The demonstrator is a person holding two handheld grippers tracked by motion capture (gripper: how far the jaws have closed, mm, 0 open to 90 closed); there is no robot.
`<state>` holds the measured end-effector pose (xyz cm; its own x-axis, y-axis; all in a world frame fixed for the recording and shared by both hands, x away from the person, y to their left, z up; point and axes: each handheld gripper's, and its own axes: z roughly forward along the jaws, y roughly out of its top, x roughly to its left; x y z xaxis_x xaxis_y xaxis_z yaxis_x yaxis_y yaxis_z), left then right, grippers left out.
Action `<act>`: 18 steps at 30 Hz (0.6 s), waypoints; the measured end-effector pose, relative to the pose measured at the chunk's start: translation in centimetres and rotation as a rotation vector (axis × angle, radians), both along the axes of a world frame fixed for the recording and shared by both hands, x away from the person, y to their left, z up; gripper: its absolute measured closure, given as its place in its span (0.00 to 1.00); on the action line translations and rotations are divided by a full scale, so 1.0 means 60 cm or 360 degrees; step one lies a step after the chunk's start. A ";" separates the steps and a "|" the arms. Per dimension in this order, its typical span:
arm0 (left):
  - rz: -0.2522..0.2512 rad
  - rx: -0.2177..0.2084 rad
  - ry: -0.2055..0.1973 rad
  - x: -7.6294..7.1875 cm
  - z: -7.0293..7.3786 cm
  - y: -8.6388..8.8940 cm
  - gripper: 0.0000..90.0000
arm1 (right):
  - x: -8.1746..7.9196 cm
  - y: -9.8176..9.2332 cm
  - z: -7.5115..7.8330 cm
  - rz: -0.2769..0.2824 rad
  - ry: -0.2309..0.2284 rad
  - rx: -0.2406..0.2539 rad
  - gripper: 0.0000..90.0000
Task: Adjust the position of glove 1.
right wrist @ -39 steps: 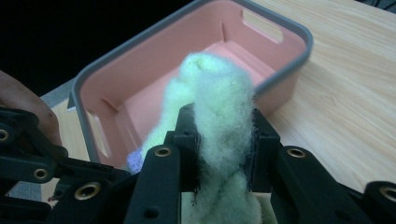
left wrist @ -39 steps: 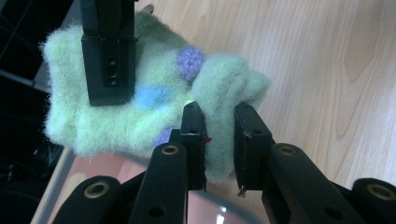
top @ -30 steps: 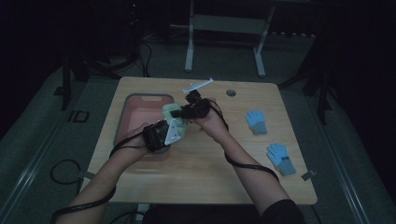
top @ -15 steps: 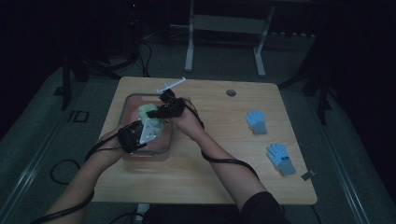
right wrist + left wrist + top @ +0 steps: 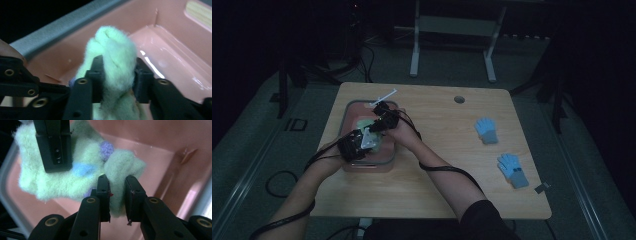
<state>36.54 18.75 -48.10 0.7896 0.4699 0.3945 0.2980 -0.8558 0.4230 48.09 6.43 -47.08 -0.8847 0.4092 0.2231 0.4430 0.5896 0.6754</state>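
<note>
Item: pale green fuzzy glove, inside the pink bin at the counter's nine o'clock; I keep left tongs and right tongs, just loosening, pinching opposite ends so it lowers flat.

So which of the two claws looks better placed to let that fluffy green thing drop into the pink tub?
Probably the right gripper: its jaws have just been opening around the green glove inside the pink tub, while the left gripper is clamped on another fold.
</note>
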 end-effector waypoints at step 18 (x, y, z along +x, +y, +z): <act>0.0156 -0.0081 0.0152 0.030 -0.007 0.000 0.46 | -0.009 -0.098 0.014 -0.0047 -0.0057 0.0022 0.54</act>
<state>38.35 18.78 -48.55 0.7718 0.5641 0.2935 0.4201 -0.7989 0.4305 47.57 0.57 -46.24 -0.8798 0.4324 0.1974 0.4355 0.5670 0.6991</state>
